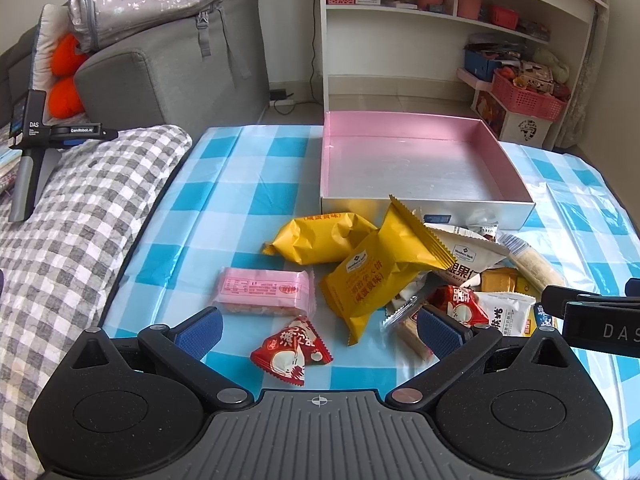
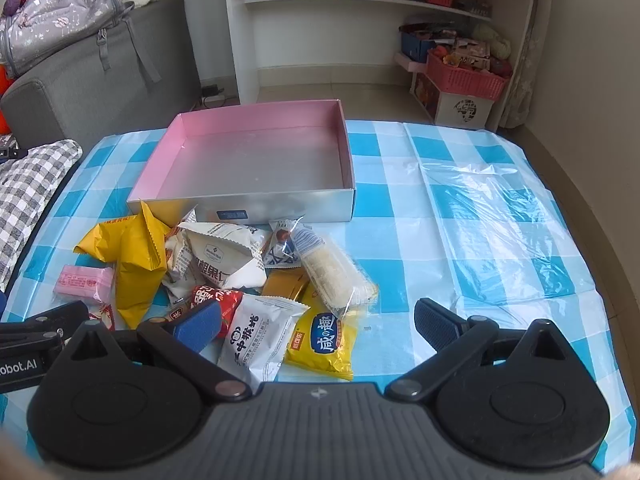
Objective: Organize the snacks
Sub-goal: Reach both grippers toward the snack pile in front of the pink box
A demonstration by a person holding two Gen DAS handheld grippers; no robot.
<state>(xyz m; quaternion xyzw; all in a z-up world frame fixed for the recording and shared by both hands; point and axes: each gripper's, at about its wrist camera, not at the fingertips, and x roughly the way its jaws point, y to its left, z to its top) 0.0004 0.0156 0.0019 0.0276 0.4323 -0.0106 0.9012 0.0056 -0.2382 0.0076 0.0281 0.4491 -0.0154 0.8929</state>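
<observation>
A pile of wrapped snacks lies on the blue checked tablecloth in front of an empty pink-walled box [image 1: 424, 168], which also shows in the right wrist view [image 2: 256, 160]. In the left wrist view I see two yellow packets [image 1: 372, 276], a pink bar [image 1: 264, 290] and a red triangular packet [image 1: 292, 354]. My left gripper [image 1: 320, 330] is open, low over the red packet. My right gripper [image 2: 318, 326] is open above a white packet [image 2: 260, 340] and a small yellow packet [image 2: 324, 344]. A clear-wrapped rice bar [image 2: 336, 272] lies behind them.
A grey checked cushion [image 1: 68, 240] borders the table on the left, with a grey sofa [image 1: 168, 80] behind it. A white shelf unit [image 2: 360, 32] with baskets stands past the table. Crinkled clear plastic [image 2: 492, 216] covers the cloth on the right.
</observation>
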